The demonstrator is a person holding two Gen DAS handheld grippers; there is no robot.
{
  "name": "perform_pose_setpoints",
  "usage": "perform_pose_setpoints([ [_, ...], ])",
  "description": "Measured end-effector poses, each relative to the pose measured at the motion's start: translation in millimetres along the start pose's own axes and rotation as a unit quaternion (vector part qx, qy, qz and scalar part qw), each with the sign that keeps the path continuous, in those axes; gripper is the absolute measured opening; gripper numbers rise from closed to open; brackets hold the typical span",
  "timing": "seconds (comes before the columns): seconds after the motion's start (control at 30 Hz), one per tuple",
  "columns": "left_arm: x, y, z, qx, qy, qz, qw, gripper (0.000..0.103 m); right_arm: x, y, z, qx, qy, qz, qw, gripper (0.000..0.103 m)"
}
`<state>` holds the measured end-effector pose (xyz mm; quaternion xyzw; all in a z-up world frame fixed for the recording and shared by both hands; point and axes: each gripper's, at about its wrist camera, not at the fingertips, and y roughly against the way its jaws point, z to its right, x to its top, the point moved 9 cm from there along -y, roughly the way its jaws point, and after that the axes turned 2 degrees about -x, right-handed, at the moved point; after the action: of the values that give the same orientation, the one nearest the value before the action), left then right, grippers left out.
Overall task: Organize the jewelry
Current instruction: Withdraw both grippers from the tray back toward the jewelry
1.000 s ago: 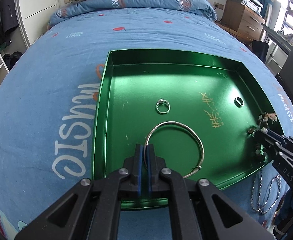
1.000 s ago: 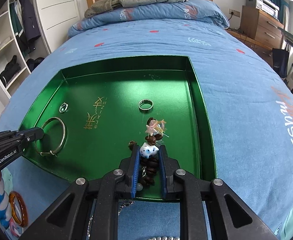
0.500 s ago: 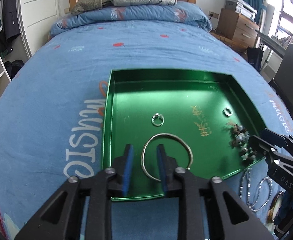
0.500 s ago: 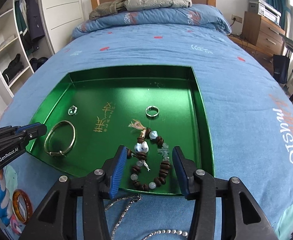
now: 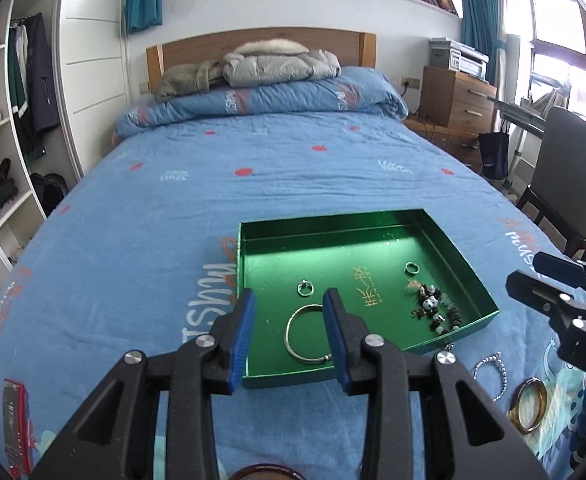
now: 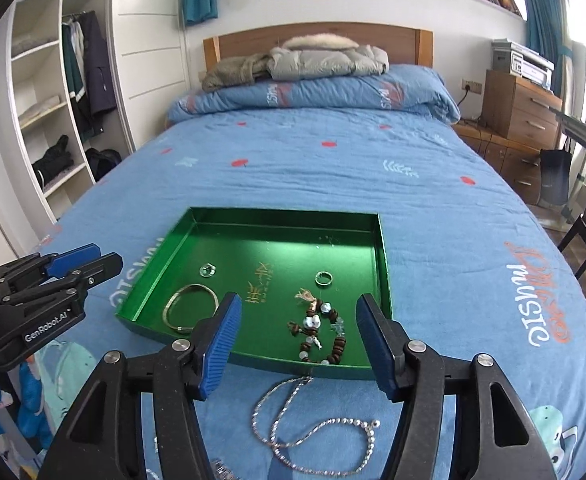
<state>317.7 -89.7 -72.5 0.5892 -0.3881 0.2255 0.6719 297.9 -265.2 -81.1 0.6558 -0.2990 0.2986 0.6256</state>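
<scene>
Two claws parted and empty, left claw [image 5: 289, 320], right claw [image 6: 297, 332], above green tray [image 6: 383, 264]

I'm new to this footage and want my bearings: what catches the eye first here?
A shiny green tray lies on the blue bedspread, holding a silver bangle, two rings and a beaded bracelet. Silver chains lie on the cover just before it, and both grippers, left and right, are open, holding nothing.

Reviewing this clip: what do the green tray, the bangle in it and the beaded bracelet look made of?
Green tray: probably thin lacquered metal, given its glossy glare and crisp folded walls. Bangle: silvery polished metal, thin and reflective. Beaded bracelet: matte brown beads, likely wood, mixed with pale glassy or ceramic ones.
</scene>
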Motion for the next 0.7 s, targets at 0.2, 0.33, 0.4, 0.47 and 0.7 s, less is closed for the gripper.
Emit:
perform_pose_setpoints([
  [0.2, -6.8, 32.4, -6.7, 0.000, 0.000, 0.013, 0.9999, 0.033, -5.3, 40.2, -9.2, 0.012, 0.002, 0.020, 1.000, 0.059],
  [0.33, -14.8, 53.0, -8.1, 0.000, -0.007, 0.017, 0.9998, 0.033, -11.1, 62.6, -14.3, 0.019, 0.002, 0.029, 0.999, 0.059],
  [0.4, -19.0, 61.6, -7.6, 0.002, -0.015, 0.017, 0.9997, 0.033, -14.2, 74.0, -17.0, 0.019, 0.006, 0.034, 0.999, 0.059],
  [0.47, -24.4, 68.7, -7.7, 0.000, -0.016, 0.010, 0.9998, 0.033, -17.6, 83.8, -19.8, 0.021, 0.008, 0.036, 0.999, 0.059],
  [0.7, -37.5, 94.2, -8.9, -0.004, -0.021, 0.002, 0.9998, 0.034, -26.6, 112.3, -22.9, 0.021, 0.011, 0.049, 0.999, 0.059],
])
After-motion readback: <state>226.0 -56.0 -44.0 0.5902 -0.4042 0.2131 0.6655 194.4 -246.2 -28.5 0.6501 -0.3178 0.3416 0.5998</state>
